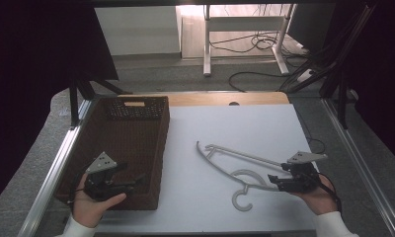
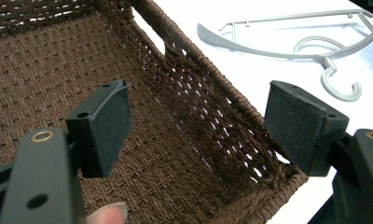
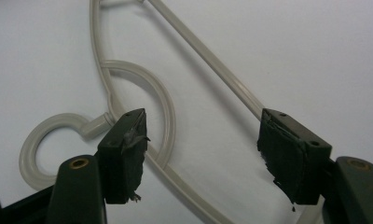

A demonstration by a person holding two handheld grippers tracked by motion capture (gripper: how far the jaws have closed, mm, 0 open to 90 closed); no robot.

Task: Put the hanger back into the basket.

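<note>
**Two hand-held grippers at a basket and a coat hanger**

Nearest the person, in the high view, the left hand (image 1: 94, 205) and the right hand (image 1: 318, 197) enter from the bottom edge, each in a white sleeve. The left gripper (image 1: 131, 183) is held over the near end of a brown woven basket (image 1: 136, 128). In the left gripper view its jaws stand wide apart with nothing between them; the basket's woven floor lies below them, and the basket's near-right corner (image 2: 268, 186) sits just under the right-hand jaw. A fingertip (image 2: 107, 214) shows at the bottom edge of that view.

The right gripper (image 1: 277, 181) is held low over a white table (image 1: 245, 123), its tips at the right-hand end of a pale grey plastic coat hanger (image 1: 235, 163). In the right gripper view its jaws are also spread apart, straddling the hanger (image 3: 166, 121): the curved shoulder bar passes between them, and the straight lower bar runs up and away beside the right-hand jaw. Whether either pad touches the plastic cannot be told. The hanger's hook (image 3: 40, 140) curls beyond the left-hand jaw.

Farther off, the hanger lies flat on the table between the two grippers, apart from the basket's side wall. Beyond the table, a pale desk frame (image 1: 245, 29) stands on the floor among dark cables (image 1: 264, 42).
</note>
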